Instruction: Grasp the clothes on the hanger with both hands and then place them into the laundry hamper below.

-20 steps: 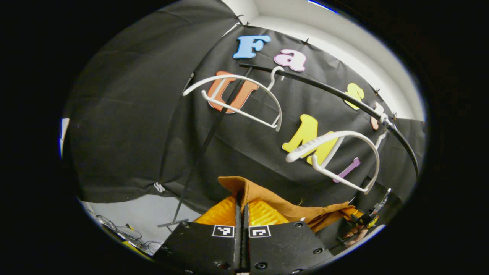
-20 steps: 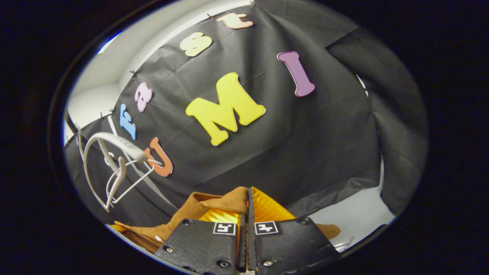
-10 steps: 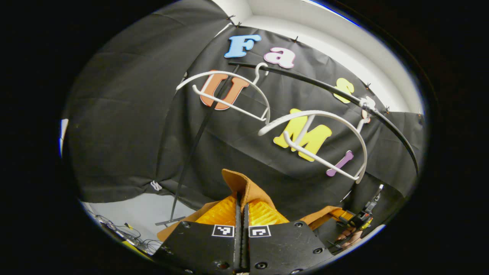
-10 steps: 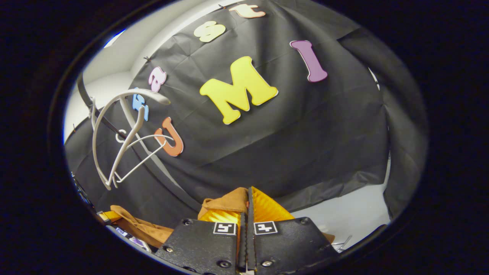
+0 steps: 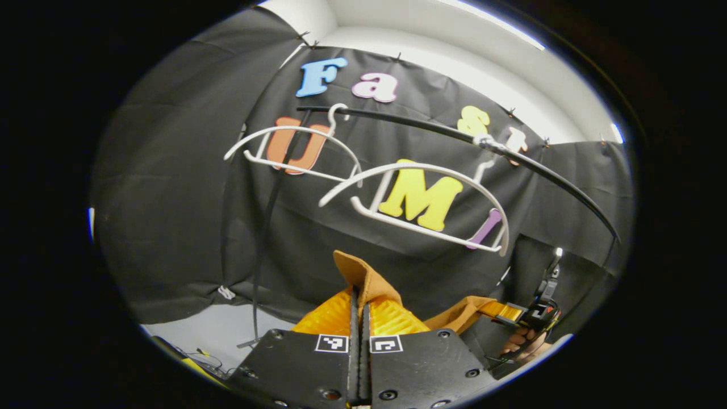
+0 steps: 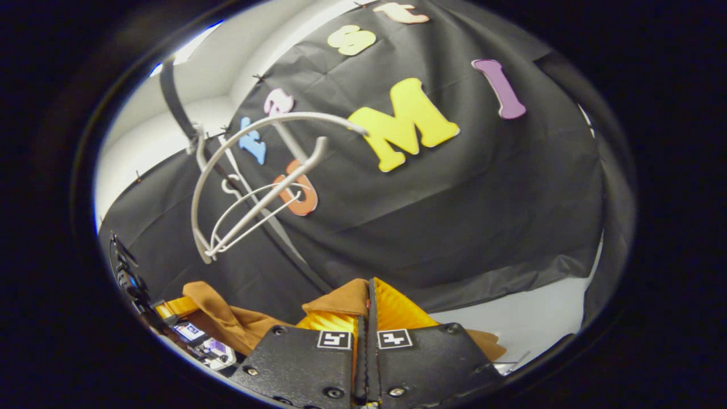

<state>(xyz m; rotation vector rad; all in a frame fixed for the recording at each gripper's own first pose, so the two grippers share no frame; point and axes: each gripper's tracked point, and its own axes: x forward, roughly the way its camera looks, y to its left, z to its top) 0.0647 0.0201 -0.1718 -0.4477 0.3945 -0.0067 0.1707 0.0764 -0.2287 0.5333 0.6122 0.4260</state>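
Observation:
A brown garment (image 5: pixel 363 271) is off the hangers and spans between my two grippers. My left gripper (image 5: pixel 359 295) is shut on one bunched corner of it. In the left gripper view the cloth runs right to my right gripper (image 5: pixel 534 313), which a hand (image 5: pixel 521 341) holds. In the right gripper view my right gripper (image 6: pixel 368 300) is shut on another fold of the brown garment (image 6: pixel 335 300). The cloth sags left toward my left gripper (image 6: pixel 170 318). Two bare white hangers (image 5: pixel 420 193) (image 5: pixel 295 149) hang on the black rail (image 5: pixel 431 126) above.
The black cloth wall stands close behind the rail. A thin black stand pole (image 5: pixel 264 227) runs down to the pale floor (image 5: pixel 210 335), where cables lie at the lower left. In the right gripper view the hangers (image 6: pixel 255 182) hang at upper left, with pale floor (image 6: pixel 528 318) at lower right.
Both grippers stay shut on the brown garment. The near hanger has swung level and drifted left in the left gripper view. In the right gripper view the hangers moved toward the centre.

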